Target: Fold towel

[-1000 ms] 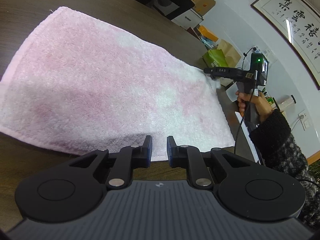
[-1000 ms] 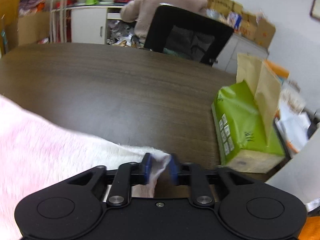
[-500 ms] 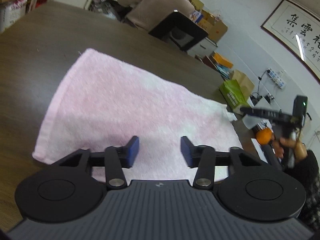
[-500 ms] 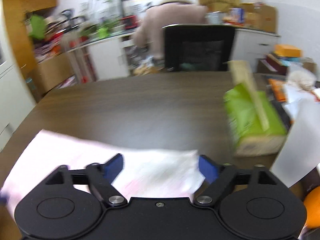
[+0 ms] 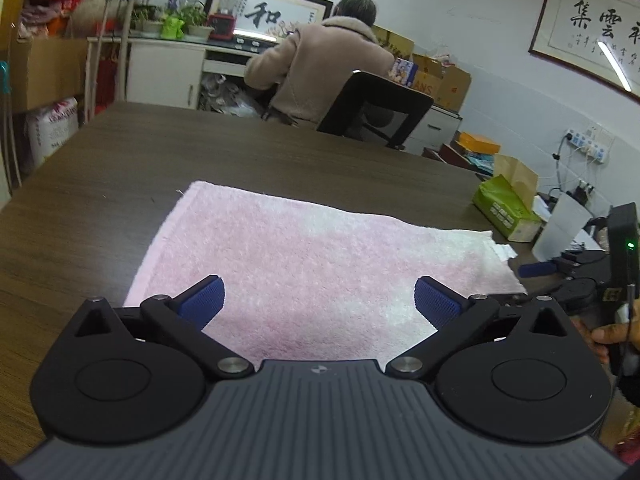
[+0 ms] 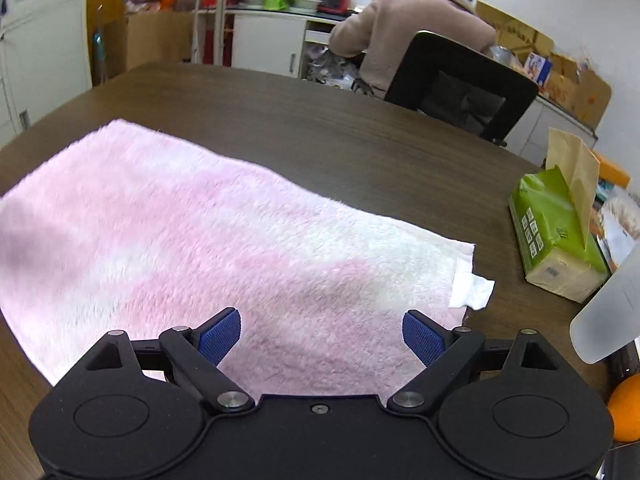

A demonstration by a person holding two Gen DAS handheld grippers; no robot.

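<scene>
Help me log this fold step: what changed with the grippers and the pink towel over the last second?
Both grippers let go. The right gripper, shut on a towel corner a second ago, now stands open and drawn back. The left gripper, nearly shut then, is opening with nothing between its pads. The pink towel stayed flat on the dark wooden table; the green tissue pack kept its place.

Small cluttered office: dark wood bench (image 5: 280, 160), person seated in swivel chair (image 5: 376, 108) at far desk, framed calligraphy (image 5: 592, 28) on walls, stacked cardboard boxes (image 5: 444, 80), wall power strips (image 5: 588, 142).
</scene>
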